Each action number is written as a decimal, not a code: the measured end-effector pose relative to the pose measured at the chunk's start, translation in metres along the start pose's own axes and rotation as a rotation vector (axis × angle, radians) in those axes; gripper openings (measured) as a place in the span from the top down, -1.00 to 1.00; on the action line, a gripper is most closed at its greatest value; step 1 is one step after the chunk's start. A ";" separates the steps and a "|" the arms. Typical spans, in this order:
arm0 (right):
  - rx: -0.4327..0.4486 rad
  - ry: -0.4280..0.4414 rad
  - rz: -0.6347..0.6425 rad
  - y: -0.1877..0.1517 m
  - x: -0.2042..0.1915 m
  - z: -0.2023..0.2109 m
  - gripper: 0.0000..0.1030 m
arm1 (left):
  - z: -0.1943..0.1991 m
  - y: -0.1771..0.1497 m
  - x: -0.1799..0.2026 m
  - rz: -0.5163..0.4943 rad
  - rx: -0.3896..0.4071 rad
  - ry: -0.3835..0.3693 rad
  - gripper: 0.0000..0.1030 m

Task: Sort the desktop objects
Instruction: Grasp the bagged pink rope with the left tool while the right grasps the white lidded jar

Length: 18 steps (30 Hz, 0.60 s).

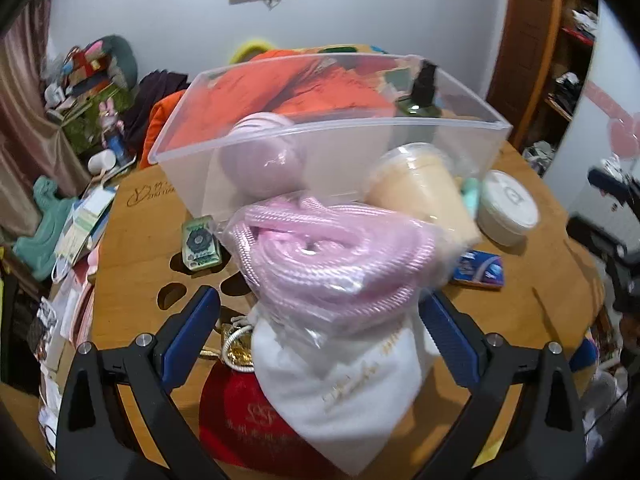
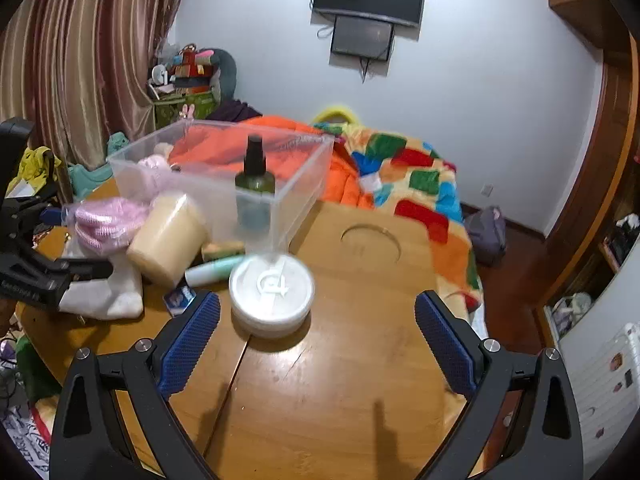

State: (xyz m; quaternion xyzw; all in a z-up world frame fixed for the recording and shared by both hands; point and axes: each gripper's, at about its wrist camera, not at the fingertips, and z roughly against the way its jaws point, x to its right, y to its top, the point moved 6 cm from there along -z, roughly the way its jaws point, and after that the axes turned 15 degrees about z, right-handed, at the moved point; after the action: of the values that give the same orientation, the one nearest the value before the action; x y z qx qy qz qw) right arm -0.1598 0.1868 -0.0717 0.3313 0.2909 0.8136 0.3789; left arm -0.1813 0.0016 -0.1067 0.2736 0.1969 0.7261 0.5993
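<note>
Left wrist view is showing the left gripper (image 1: pixel 320 324) with its blue pads (image 1: pixel 192 332) standing wide apart, flanking a clear bag of pink rope (image 1: pixel 332 256) without pressing on it. That bag is lying on a white pouch (image 1: pixel 340 392), which is resting partly over a red pouch (image 1: pixel 232 408) on the wooden table (image 1: pixel 520 320). Just beyond the rope, a clear bin (image 1: pixel 332 128) is sitting on the table; a pink round thing (image 1: pixel 260 156) and a green bottle (image 1: pixel 420 96) are showing through its walls, though blur is making it hard to say if the bottle is inside or behind. A cream cup (image 1: pixel 424 196) is leaning against the bin's near wall, and a white tub (image 1: pixel 508 208) is standing to the right of the cup. A small green box (image 1: pixel 200 246) is lying left of the rope.

Right wrist view is showing the right gripper (image 2: pixel 318 328) with jaws spread wide and holding nothing, hovering over bare table just short of the tub (image 2: pixel 272 294). A mint tube (image 2: pixel 214 270) is lying between the tub and the cup (image 2: pixel 168 236).
</note>
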 end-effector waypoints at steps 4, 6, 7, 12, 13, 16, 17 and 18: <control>-0.041 0.027 -0.013 -0.007 -0.005 -0.015 -0.89 | -0.002 0.005 -0.004 0.036 0.035 0.024 -0.95; -0.049 0.041 -0.015 -0.007 -0.008 -0.021 -0.89 | 0.001 0.008 -0.004 0.034 0.064 0.034 -0.95; -0.052 0.045 -0.013 -0.007 -0.008 -0.024 -0.89 | 0.003 0.010 -0.003 0.028 0.087 0.046 -0.95; -0.071 0.061 -0.012 -0.002 -0.011 -0.039 -0.89 | 0.014 0.025 -0.011 0.043 0.168 0.077 -0.95; -0.078 0.067 -0.016 -0.002 -0.011 -0.042 -0.89 | 0.016 0.029 -0.015 0.059 0.176 0.072 -0.95; -0.109 0.104 -0.035 -0.001 -0.013 -0.053 -0.89 | 0.019 0.036 -0.028 0.107 0.182 0.059 -0.95; -0.118 0.122 -0.045 -0.001 -0.014 -0.057 -0.89 | 0.019 0.037 -0.033 0.121 0.176 0.051 -0.95; -0.125 0.140 -0.054 -0.001 -0.015 -0.060 -0.89 | 0.018 0.037 -0.035 0.129 0.168 0.041 -0.95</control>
State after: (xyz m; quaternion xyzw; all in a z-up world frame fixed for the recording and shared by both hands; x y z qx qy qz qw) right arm -0.1978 0.1623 -0.1140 0.2415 0.2743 0.8409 0.3992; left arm -0.1933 -0.0413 -0.0764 0.3202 0.2511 0.7495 0.5221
